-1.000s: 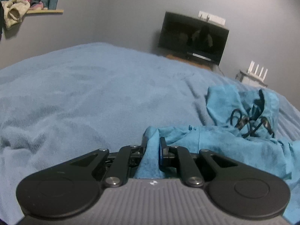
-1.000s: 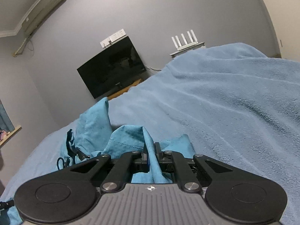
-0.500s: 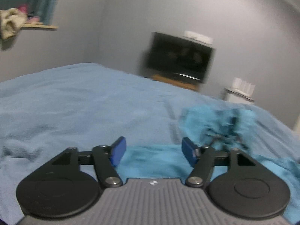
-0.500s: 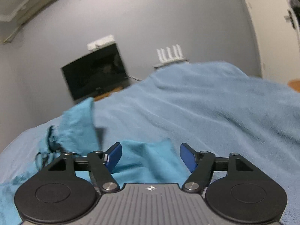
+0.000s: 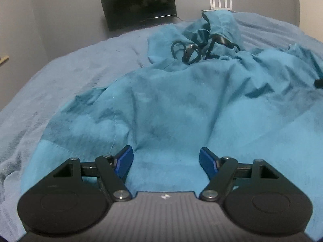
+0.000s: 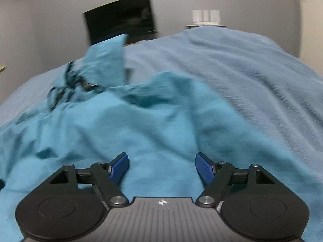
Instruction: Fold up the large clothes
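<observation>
A teal hooded garment (image 5: 181,104) lies spread and wrinkled on the blue bed blanket (image 5: 60,76). Its hood with black drawcords (image 5: 193,50) lies at the far end. My left gripper (image 5: 166,160) is open and empty, hovering just above the garment's near edge. In the right wrist view the same garment (image 6: 113,129) fills the left and middle, hood (image 6: 109,64) standing up at the back. My right gripper (image 6: 162,166) is open and empty over the garment's near part.
The blanket (image 6: 252,80) stretches bare to the right of the garment. A dark TV (image 5: 139,4) stands against the grey wall beyond the bed. A white router (image 5: 220,2) sits to its right.
Both grippers were shut on the garment's edge a second ago; both have opened and let it go. The cloth now lies flat, and both cameras have pulled back and tilted over it.
</observation>
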`<control>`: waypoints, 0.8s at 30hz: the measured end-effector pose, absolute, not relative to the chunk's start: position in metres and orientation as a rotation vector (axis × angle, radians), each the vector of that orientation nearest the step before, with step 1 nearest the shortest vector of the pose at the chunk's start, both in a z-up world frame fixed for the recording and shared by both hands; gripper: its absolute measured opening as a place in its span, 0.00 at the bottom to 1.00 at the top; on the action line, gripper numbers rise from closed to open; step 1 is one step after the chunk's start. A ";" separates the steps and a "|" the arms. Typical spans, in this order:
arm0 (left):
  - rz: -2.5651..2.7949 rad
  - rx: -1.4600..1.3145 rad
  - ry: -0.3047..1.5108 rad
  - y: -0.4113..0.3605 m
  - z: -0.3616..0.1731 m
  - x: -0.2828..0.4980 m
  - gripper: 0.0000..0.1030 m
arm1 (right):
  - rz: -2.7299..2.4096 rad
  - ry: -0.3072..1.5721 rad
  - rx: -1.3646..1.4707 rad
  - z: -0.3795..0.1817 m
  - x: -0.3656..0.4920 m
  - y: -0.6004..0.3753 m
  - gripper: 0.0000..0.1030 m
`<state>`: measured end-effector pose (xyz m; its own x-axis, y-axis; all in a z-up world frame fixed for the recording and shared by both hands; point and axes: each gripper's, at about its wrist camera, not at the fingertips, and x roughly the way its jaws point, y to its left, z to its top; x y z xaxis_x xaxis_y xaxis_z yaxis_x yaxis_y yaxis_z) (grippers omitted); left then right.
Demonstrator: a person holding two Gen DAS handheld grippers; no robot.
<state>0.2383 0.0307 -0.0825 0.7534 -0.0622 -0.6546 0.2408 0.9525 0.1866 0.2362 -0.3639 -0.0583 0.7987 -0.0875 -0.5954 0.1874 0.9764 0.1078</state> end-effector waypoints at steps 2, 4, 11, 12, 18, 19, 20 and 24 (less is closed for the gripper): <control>-0.158 0.293 0.695 0.028 -0.081 0.234 0.72 | -0.176 0.618 0.171 -0.057 0.229 -0.366 0.72; -0.155 0.291 0.701 0.027 -0.078 0.226 0.72 | -0.206 0.617 0.207 -0.050 0.220 -0.366 0.73; -0.179 0.302 0.728 0.019 -0.073 0.200 0.72 | -0.152 0.669 0.203 -0.031 0.173 -0.362 0.84; -0.177 0.308 0.728 0.018 -0.072 0.194 0.72 | -0.161 0.731 0.186 -0.034 0.171 -0.362 0.85; -0.176 0.305 0.702 0.020 -0.064 0.173 0.73 | -0.244 0.721 0.445 -0.033 0.139 -0.394 0.83; -0.181 0.294 0.695 0.022 -0.061 0.168 0.74 | -0.256 0.691 0.485 -0.029 0.131 -0.399 0.83; -0.186 0.288 0.687 0.023 -0.059 0.164 0.74 | -0.278 0.658 0.524 -0.024 0.122 -0.405 0.83; -0.233 0.302 0.655 0.019 -0.051 0.146 0.74 | -0.398 0.581 0.650 -0.017 0.088 -0.437 0.83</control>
<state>0.1459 0.0187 -0.0506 0.7699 -0.1166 -0.6274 0.3053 0.9306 0.2018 0.0876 -0.4374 -0.0166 0.7704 -0.1647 -0.6160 0.5144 0.7313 0.4478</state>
